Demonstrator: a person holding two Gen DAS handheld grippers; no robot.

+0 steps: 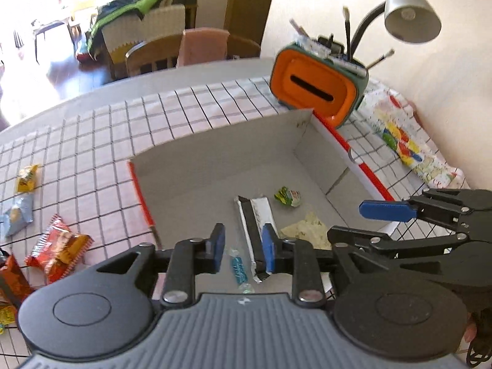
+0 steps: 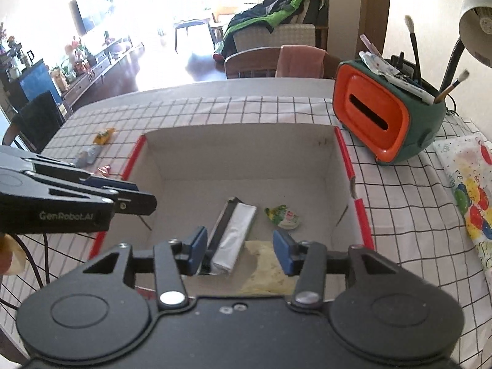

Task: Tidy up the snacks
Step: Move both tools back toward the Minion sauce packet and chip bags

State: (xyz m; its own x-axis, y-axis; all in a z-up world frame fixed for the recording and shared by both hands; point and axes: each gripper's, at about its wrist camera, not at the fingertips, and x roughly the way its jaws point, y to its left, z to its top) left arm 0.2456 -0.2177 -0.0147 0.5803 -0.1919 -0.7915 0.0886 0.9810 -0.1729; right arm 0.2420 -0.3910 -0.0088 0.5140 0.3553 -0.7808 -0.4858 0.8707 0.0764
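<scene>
A white cardboard box (image 1: 215,150) with red edges sits on the checked cloth; it also shows in the right wrist view (image 2: 240,156). In it lie a silver bar (image 1: 253,230) (image 2: 235,236), a green jelly cup (image 1: 287,196) (image 2: 284,215), a pale yellow packet (image 1: 307,230) (image 2: 267,270) and a small blue candy (image 1: 238,266). My left gripper (image 1: 243,252) is open and empty above the blue candy. My right gripper (image 2: 240,252) is open and empty over the box's near side; it also shows in the left wrist view (image 1: 384,210).
Loose snacks lie left of the box: a yellow one (image 1: 27,178), a light blue one (image 1: 17,215), red-orange packs (image 1: 58,253). An orange-and-green pen holder (image 2: 387,117) with brushes, a desk lamp (image 1: 412,12) and a balloon-print packet (image 2: 470,190) stand right of the box.
</scene>
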